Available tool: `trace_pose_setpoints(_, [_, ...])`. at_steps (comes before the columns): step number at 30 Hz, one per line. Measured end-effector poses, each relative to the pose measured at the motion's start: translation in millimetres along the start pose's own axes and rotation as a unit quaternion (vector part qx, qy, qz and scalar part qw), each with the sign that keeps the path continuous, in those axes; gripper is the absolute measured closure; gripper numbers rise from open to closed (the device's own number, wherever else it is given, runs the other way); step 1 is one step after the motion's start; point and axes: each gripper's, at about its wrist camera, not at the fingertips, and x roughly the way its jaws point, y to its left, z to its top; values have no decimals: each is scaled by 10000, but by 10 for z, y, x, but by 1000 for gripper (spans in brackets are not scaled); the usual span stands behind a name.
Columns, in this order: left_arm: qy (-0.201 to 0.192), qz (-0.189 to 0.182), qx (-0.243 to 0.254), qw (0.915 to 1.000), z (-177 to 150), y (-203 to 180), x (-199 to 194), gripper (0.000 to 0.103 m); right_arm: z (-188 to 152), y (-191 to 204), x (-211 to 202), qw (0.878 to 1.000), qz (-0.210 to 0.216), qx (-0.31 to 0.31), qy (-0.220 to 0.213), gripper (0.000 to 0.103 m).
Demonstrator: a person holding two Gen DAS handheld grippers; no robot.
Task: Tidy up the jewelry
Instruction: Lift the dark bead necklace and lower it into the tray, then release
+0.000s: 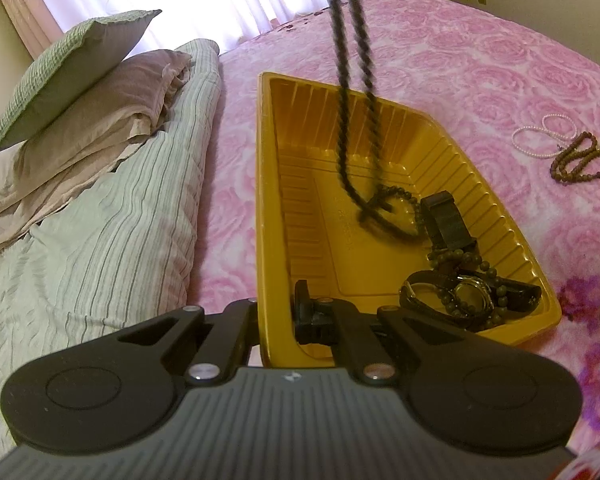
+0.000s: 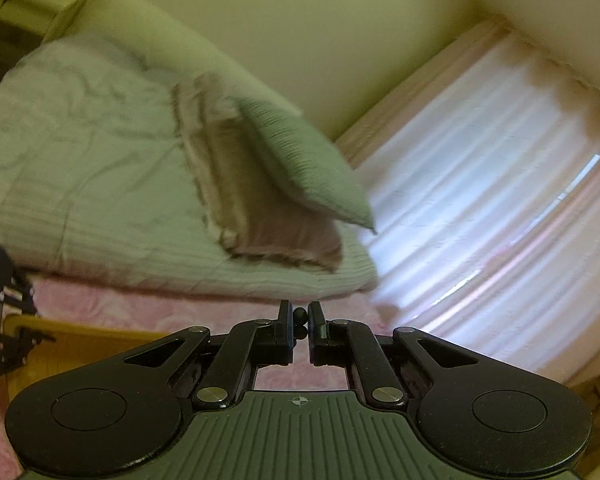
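A yellow plastic tray [image 1: 300, 184] lies on the pink bed cover. My left gripper [image 1: 276, 312] is shut on the tray's near rim, one finger inside and one outside. In the tray lie a watch [image 1: 470, 294], dark bead bracelets [image 1: 464, 258] and a black band [image 1: 446, 220]. A long dark bead necklace [image 1: 350, 80] hangs from above, its lower end coiled on the tray floor. My right gripper [image 2: 300, 322] is shut on the necklace's dark beads [image 2: 300, 314], held high and facing the pillows. The tray's edge [image 2: 80, 340] shows low left there.
A brown bead string [image 1: 580, 160] and a white pearl string [image 1: 540, 136] lie on the pink cover [image 1: 480, 80] to the right. Folded quilt [image 1: 112, 220] and stacked pillows [image 1: 80, 80] lie left of the tray. Curtains [image 2: 480, 200] hang behind.
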Motion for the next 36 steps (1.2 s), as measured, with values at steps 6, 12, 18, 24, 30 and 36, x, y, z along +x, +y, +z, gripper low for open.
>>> trace_pose_setpoints(6, [17, -6, -18, 10000, -5, 12, 16, 100, -96, 189, 422, 9994, 141, -199, 237, 96])
trace_pose_setpoints(12, [29, -16, -46, 10000, -15, 28, 31, 100, -211, 247, 605, 9981, 389, -47, 466, 96])
trace_pose_setpoints(18, [28, -30, -73, 10000, -27, 34, 33, 100, -341, 347, 707, 9956, 619, -40, 696, 96])
trace_pose_setpoints(24, [29, -30, -76, 10000, -31, 32, 34, 100, -397, 403, 765, 9937, 758, -45, 819, 96])
trace_pose_setpoints(30, [33, -38, -95, 9999, -34, 35, 35, 100, -413, 426, 770, 9931, 811, -30, 849, 96])
trace_pose_setpoints(36, [36, -44, -109, 9999, -40, 43, 40, 100, -421, 449, 780, 9926, 872, -6, 845, 96])
